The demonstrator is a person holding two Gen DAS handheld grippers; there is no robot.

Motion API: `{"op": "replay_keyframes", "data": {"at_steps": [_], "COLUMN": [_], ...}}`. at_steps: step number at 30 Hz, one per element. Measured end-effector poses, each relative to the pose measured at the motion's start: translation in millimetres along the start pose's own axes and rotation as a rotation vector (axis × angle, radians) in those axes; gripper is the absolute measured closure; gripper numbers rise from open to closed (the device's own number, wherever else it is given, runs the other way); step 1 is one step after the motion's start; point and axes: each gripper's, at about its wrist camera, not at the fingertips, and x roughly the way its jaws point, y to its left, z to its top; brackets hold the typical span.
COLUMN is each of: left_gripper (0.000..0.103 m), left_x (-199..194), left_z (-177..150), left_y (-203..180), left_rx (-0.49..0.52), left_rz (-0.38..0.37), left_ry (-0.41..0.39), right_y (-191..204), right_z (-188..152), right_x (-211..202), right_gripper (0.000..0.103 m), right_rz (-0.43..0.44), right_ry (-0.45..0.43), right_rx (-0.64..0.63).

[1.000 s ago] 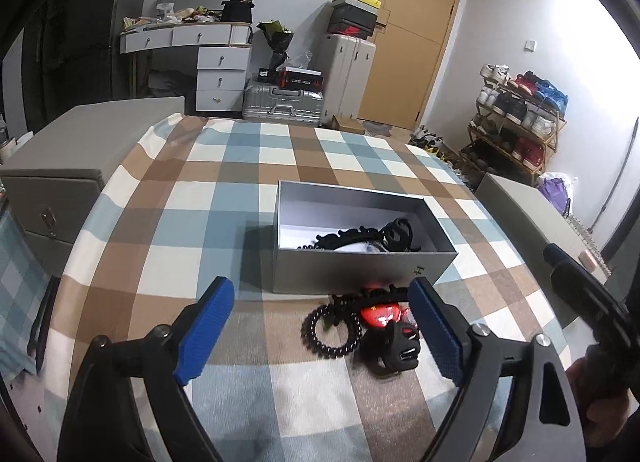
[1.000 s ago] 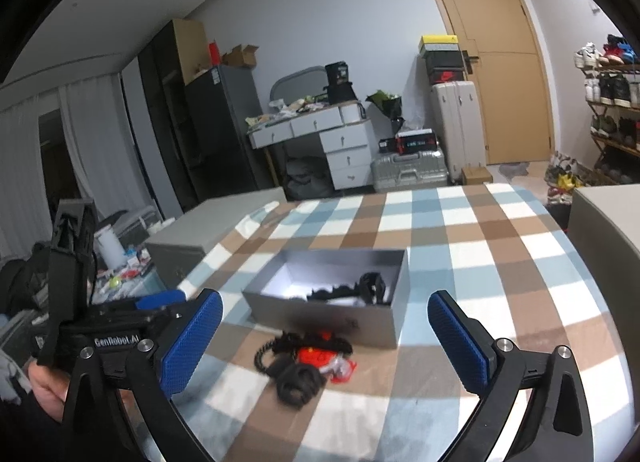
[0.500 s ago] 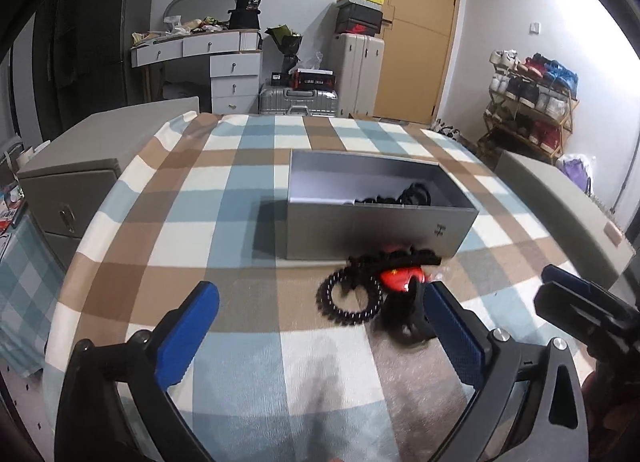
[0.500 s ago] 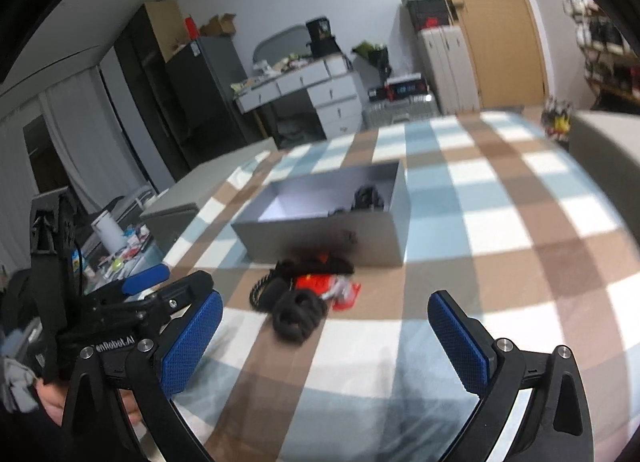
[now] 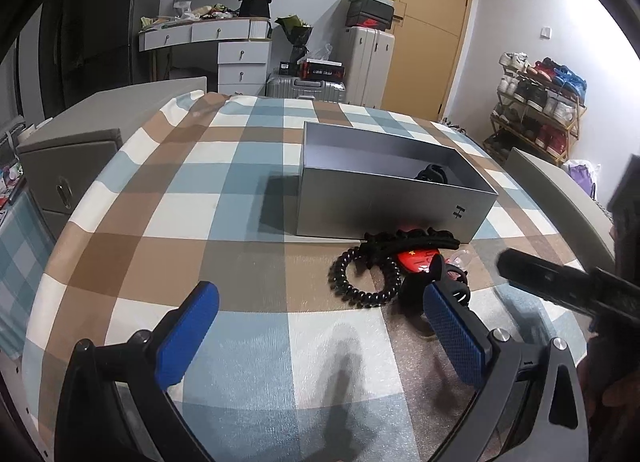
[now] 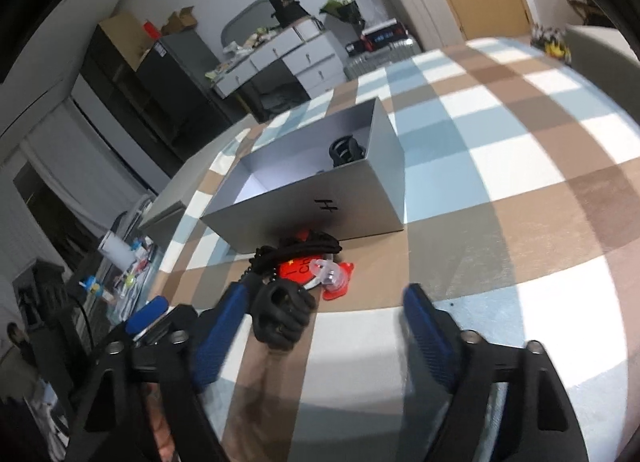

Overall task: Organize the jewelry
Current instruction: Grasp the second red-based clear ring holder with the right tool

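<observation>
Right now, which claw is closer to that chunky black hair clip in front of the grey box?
Right. The right claw has the black hair clip beside its left finger, just inside the open jaws. The left claw hangs further back, the clip beyond its right fingertip.

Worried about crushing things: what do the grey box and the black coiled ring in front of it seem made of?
Grey box: probably rigid cardboard, matte, with thin straight walls, crisp corners and a printed mark. Black coiled ring: probably glossy springy plastic, a telephone-cord spiral catching highlights.
</observation>
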Motion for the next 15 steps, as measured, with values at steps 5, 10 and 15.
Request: {"op": "replay_keyframes", "data": {"at_steps": [5,10,15], "left_gripper": [0.003,0.003,0.003], "left_x": [0.2,0.2,-1.7], "left_z": [-2.2,-2.7,-3.1], "left_y": [-0.2,0.8,0.3], "left_rx": [-0.007,-0.019,-0.018], "left_rz": [0.002,0.005,0.008], "left_ry": [-0.004,-0.005,-0.020], "right_y": [4.5,8.9,7.4], "right_z": [7.0,12.0,13.4], "right_x": [11.4,23.0,33.3], "right_gripper": [0.031,0.041,0.067], "right_rz": [-0.016,-0.028,-0.032], "right_ry": [0.009,0.026,0.047], "right_rx": [-0.012,-0.022,-0.015]}}
